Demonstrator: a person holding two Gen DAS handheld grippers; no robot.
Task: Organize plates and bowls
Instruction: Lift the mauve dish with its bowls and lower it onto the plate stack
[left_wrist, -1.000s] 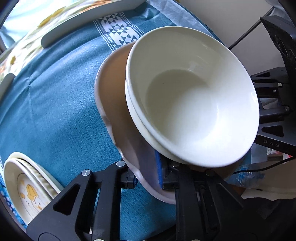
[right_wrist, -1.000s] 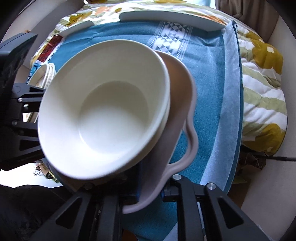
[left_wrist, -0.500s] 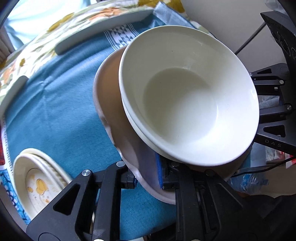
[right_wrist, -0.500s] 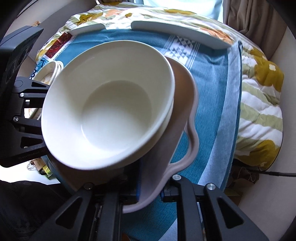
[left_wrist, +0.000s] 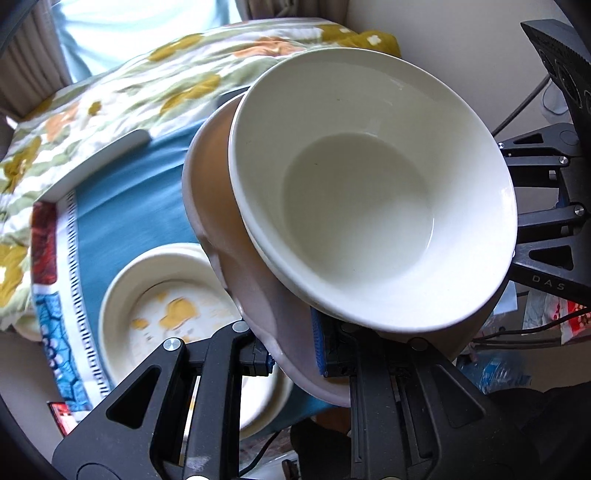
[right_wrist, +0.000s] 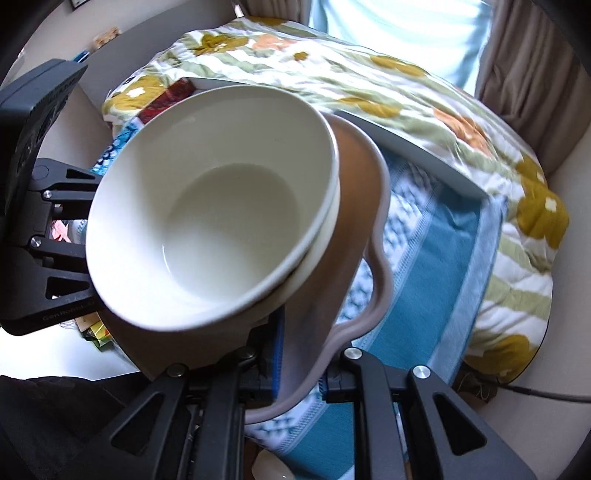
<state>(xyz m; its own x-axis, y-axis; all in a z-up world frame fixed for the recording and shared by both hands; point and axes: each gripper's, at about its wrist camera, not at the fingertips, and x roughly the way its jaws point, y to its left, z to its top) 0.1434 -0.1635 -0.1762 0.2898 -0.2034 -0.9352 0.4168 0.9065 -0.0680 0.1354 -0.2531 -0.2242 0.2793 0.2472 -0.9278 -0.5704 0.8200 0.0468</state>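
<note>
A blue cloth with white patterned bands covers the tabletop in front of you, and a floral quilt in green, yellow and orange lies beyond it, under a curtained window. A long pale grey bar lies along the cloth's far edge.

Your left gripper has its jaws pinching the wavy rim of a pinkish-brown plate; the blue pad sits against the plate's upper face, the other finger below. Your right gripper has its jaws pinching the opposite rim of the same plate, blue pad on the upper face. The plate is held in the air between the two grippers, above the blue cloth, and appears tilted in both views.

On the plate sit two cream bowls, nested one inside the other. The upper bowl is empty, its inside clean. Only the rim of the lower bowl shows beneath it. The stack sits toward the side of the plate between the two grippers, overhanging the jaws in each view.

In the left wrist view, a cream dish with yellow printed figures rests on the cloth below and to the left of the held plate, partly hidden by the left gripper. Whether it is a single dish or a stack, you cannot tell here.
</note>
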